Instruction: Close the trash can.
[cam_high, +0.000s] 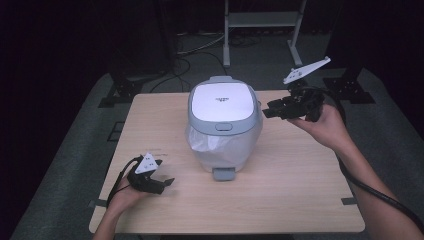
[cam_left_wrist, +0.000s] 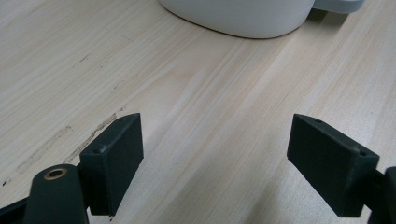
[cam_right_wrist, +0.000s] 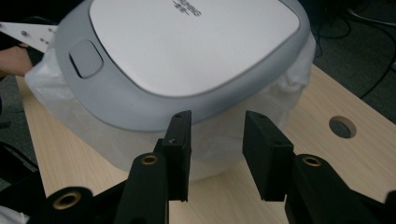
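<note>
A white pedal bin with a grey-rimmed shut lid stands in the middle of the wooden table. A clear plastic liner bulges out under the lid, and a grey foot pedal sticks out at the front. My right gripper hovers at the bin's right side, pointing at the lid's edge. Its jaws are open with nothing between them, and the bin's lid lies just beyond my right gripper. My left gripper rests on the table at the front left, open and empty, with my left gripper over bare wood.
A round cable hole is cut into the table near the bin. Behind the table, cables lie on the dark floor near a metal stand. The bin's base lies ahead of the left jaws.
</note>
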